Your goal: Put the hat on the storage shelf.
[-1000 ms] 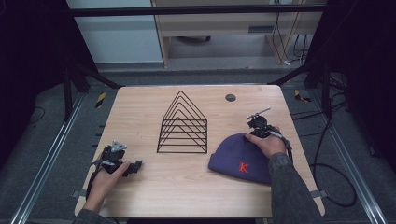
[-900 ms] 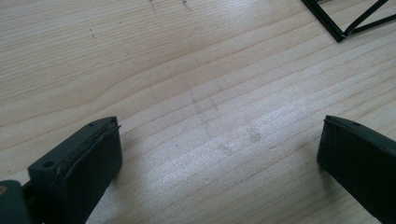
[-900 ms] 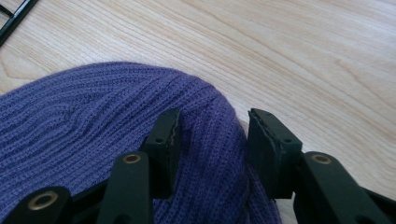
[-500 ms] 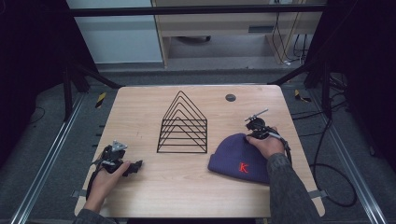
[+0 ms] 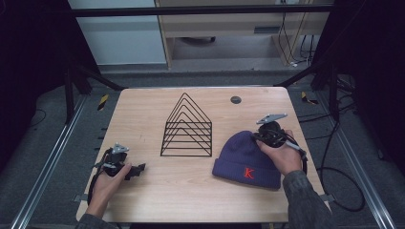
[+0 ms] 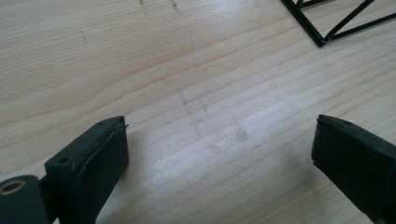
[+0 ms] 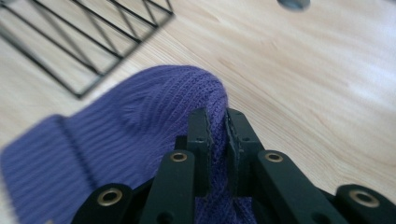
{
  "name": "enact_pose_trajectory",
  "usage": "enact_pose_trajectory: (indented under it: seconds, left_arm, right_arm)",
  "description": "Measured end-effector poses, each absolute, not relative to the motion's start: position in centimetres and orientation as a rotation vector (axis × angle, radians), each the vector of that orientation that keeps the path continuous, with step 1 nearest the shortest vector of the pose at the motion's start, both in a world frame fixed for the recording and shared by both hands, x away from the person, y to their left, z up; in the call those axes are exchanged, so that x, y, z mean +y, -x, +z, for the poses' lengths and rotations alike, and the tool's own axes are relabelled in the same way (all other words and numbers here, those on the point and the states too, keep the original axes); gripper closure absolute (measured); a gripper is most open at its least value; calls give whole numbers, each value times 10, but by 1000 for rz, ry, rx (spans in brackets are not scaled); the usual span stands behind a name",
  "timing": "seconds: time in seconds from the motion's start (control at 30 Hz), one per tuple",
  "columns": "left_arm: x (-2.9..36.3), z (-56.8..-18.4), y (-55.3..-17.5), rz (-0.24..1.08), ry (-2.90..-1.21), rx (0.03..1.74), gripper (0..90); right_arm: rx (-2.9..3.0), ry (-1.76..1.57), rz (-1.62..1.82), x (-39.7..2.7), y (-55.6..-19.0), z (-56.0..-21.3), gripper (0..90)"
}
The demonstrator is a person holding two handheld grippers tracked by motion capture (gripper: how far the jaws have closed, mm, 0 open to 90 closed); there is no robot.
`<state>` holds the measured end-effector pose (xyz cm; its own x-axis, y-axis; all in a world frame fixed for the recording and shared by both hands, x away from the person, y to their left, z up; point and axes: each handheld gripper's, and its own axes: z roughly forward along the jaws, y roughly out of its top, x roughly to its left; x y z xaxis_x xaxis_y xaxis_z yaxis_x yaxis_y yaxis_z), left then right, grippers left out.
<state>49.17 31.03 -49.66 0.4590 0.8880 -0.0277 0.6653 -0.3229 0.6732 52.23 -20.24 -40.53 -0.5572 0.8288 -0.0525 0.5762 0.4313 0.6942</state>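
A purple knit beanie (image 5: 243,160) with a red K lies on the right side of the wooden table (image 5: 191,200). My right gripper (image 5: 265,137) is at its far end, and its jaws have just closed on a fold of the beanie's crown (image 7: 140,121). In the right gripper view the right gripper (image 7: 217,116) pinches the knit tightly and lifts it a little off the wood. My left gripper (image 5: 136,171) rests at the table's front left. The left gripper (image 6: 219,140) is open over bare wood, with nothing between its jaws.
A black wire rack (image 5: 187,128) with peaked dividers stands mid-table, left of the beanie; one of its corners (image 6: 327,28) lies ahead of the left gripper. A small dark round disc (image 5: 235,99) sits near the far edge. Dark frame rails flank the table.
The right gripper has closed on the beanie's crown and risen slightly, pulling the fabric up. The left hand and its gripper have stayed where they were.
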Motion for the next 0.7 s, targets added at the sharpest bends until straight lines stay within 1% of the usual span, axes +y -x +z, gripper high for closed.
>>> enact_pose_trajectory:
  seconds: [0.1,0.13,0.17,0.33,0.5,0.7]
  left_arm:
    - [311,-490,-490,469,-2064,1251,34]
    - [311,-487,-490,473,-2052,1240,40]
    - [312,-485,-489,472,-2042,1227,40]
    - [316,-475,-485,502,-1979,1198,75]
    - [318,-473,-484,553,-1948,1189,90]
    - [319,-468,-480,572,-1918,1170,90]
  right_arm:
    - [2287,-1148,925,-199,-509,-396,820]
    - [2271,-1126,953,-197,-500,-388,821]
    - [2271,-1126,953,-197,-500,-388,821]
    - [2253,-1029,1000,-194,-482,-365,822]
    - [2238,-980,1068,-195,-472,-344,824]
    - [2187,-924,1101,-199,-467,-314,824]
